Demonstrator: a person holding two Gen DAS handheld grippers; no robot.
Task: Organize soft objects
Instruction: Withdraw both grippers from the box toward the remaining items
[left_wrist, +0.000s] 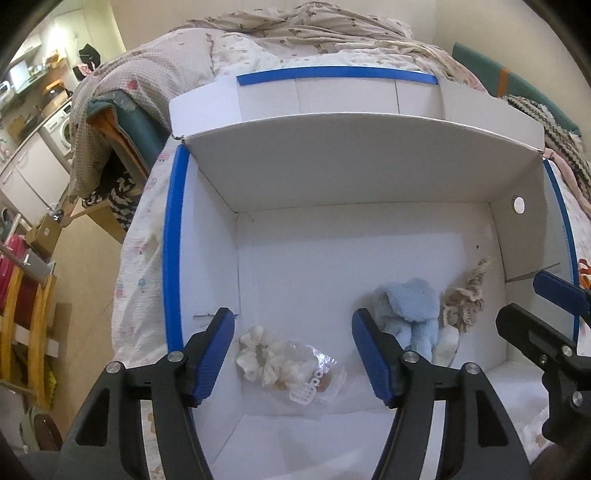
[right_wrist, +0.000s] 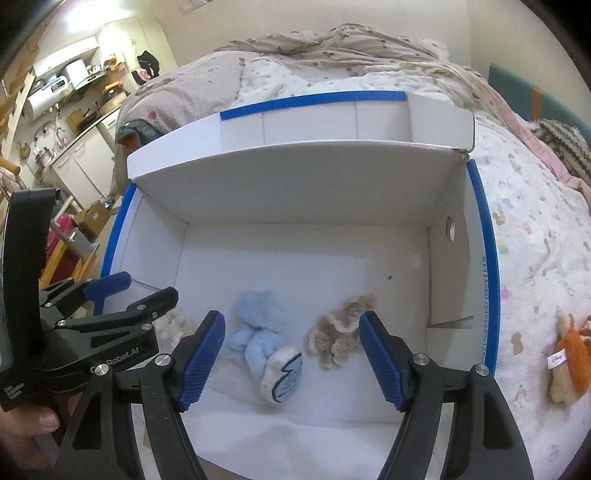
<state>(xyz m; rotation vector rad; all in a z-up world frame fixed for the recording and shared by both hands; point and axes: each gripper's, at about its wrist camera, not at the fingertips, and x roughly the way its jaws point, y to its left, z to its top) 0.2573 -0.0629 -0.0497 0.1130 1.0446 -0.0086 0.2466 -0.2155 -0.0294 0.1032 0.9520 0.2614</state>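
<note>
Three soft things already lie on the floor of the white box (right_wrist: 448, 192): a blue plush (right_wrist: 255, 332), a beige scrunchie (right_wrist: 338, 341), and a white scrunchie (left_wrist: 258, 356) in a clear wrapper. The blue plush and the beige scrunchie sit between and just beyond the right tongs (right_wrist: 291, 356); the white scrunchie lies between the left tongs (left_wrist: 293, 354), with the blue plush just past their right finger. Both pairs of tongs stand apart and grip nothing, each hovering over the near end of the box.

One thing looks left to do: an orange plush (right_wrist: 569, 365) lies on the bed (right_wrist: 535, 229) outside the box, to the right of the right tongs. By the look of it, the task is well along but not finished.

The box's right wall, edged in blue tape, stands between the right tongs and that plush, so they must clear it first. The two pairs of tongs are close together, the left ones just beside the right pair's left finger. A rumpled blanket (right_wrist: 332, 48) lies beyond the box.
</note>
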